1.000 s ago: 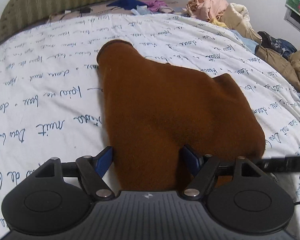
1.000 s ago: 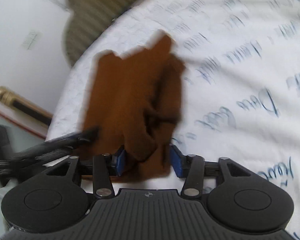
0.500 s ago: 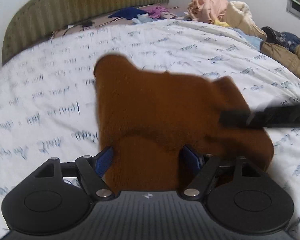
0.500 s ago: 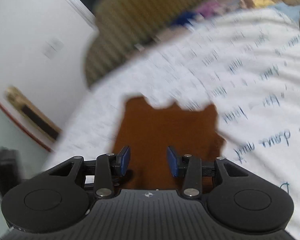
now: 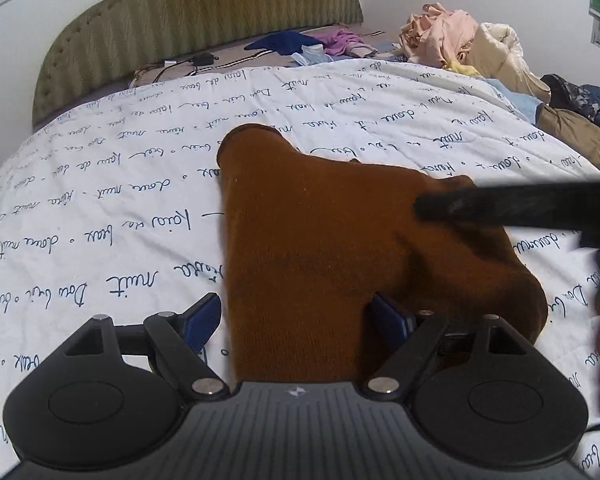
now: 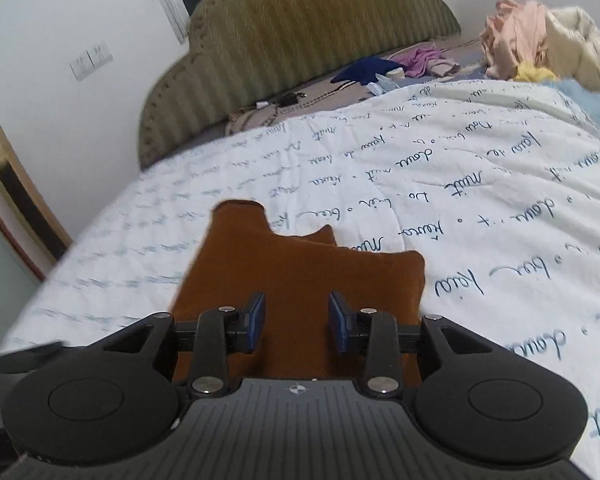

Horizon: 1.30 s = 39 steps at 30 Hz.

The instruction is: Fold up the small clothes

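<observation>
Brown garment [image 5: 340,248] first, from the left wrist view: it lies flat on the white script-printed bedspread [image 5: 100,200], near the foot edge of the bed and well short of the green headboard [image 5: 188,20], one narrow tab reaching up-bed and a broad lobe spreading right. The left gripper [image 5: 296,320] straddles its near end, and its jaws have just been opening; a second ago the blue pads sat tight against the cloth, and now the left pad [image 5: 202,320] stands clear over bare bedspread while the right one only rests at the fabric, so nothing is pinched. A blurred dark bar, which I take for the other tool, now cuts across the garment's right lobe, where a second ago it skirted the lower right edge. Over to the right wrist view: a second ago a bunched fold hung between these jaws; now the right gripper [image 6: 296,324] has lifted off and its fingers stand apart with only flat cloth seen beyond them, so it carries nothing. The garment [image 6: 300,276] shows two layers stepped at the far edge. My read is that one fold has just been laid and released, and both tools are free for the next.
</observation>
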Motion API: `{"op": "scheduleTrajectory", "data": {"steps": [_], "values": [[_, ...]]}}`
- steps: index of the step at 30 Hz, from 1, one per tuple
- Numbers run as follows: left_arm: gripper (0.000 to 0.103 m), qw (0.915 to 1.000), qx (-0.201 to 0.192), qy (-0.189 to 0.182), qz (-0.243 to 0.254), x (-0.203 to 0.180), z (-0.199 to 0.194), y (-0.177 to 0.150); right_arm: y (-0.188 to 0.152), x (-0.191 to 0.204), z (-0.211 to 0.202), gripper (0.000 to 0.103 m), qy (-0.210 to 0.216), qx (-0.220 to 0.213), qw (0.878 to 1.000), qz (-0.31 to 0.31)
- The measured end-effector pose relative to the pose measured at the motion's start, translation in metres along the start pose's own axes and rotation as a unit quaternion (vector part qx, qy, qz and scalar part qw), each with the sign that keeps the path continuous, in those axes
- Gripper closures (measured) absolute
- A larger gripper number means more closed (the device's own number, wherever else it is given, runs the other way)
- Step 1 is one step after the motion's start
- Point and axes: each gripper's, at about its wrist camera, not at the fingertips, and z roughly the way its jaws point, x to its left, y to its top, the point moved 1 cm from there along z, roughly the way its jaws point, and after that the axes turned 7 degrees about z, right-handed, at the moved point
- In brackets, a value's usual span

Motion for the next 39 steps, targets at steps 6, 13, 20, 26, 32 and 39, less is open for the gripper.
{"op": "scheduleTrajectory", "data": {"steps": [6,13,20,26,32,39], "values": [[0.020,0.9998,0.010,0.001,-0.020,0.007,0.003,-0.006,-0.009,-0.001,0.018,0.065,-0.004,0.016,1.000,0.005],[0.020,0.9996,-0.007,0.022,-0.018,0.009,-0.023,-0.012,-0.022,0.026,-0.049,0.046,0.018,-0.027,0.998,-0.051],[0.016,0.9980,-0.031,0.038,-0.040,0.016,-0.063,-0.026,-0.054,0.037,-0.096,0.036,0.049,-0.048,0.997,-0.041],[0.015,0.9963,-0.025,0.041,-0.072,0.029,-0.076,-0.048,-0.074,0.044,-0.101,0.036,0.020,-0.061,0.997,-0.052],[0.015,0.9973,0.019,0.042,-0.056,0.018,-0.043,-0.065,-0.083,0.025,-0.054,0.043,-0.013,-0.009,0.999,-0.044],[0.015,0.9977,0.018,0.012,-0.064,0.026,-0.042,-0.066,-0.075,0.016,-0.068,0.044,0.031,-0.006,0.999,-0.025]]}}
